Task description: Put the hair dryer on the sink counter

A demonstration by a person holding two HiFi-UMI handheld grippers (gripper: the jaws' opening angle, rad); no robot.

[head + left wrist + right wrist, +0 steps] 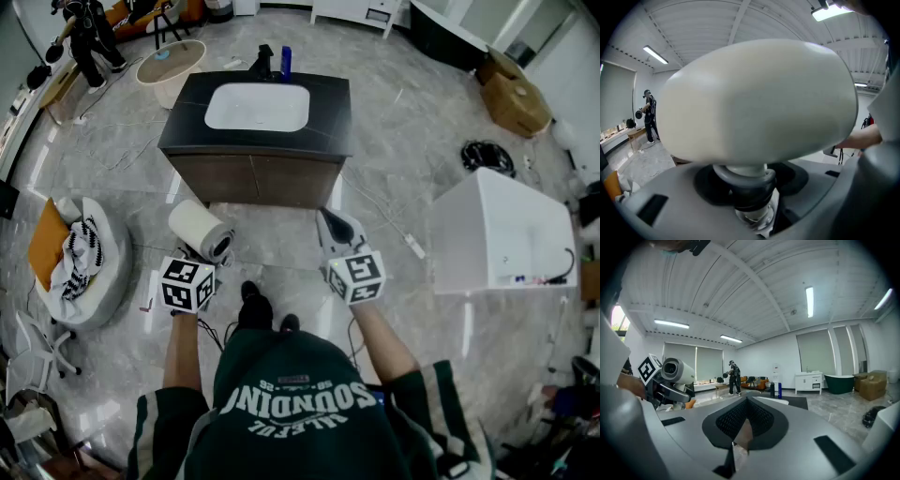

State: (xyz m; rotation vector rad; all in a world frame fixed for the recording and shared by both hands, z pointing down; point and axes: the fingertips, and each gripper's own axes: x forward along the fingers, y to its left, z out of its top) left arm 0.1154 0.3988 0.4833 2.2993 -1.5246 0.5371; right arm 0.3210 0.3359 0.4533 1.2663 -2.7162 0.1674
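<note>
The white hair dryer (200,230) has a dark nozzle end and hangs in front of the cabinet, short of the sink counter (328,112). My left gripper (195,255) is shut on the dryer's handle. In the left gripper view the dryer's white body (754,103) fills the frame and its grey handle (747,187) sits between the jaws. My right gripper (332,223) is beside it, jaws together and empty, with its tip (746,401) pointing at the counter. The right gripper view also shows the hair dryer (677,371) at the left. The counter is dark with a white basin (257,106).
A faucet (263,62) and a blue bottle (286,62) stand at the counter's back edge. A white tub-like unit (502,230) stands on the right, cardboard boxes (514,94) behind it. A round seat with cloths (80,258) is on the left. A person (89,33) stands far back left.
</note>
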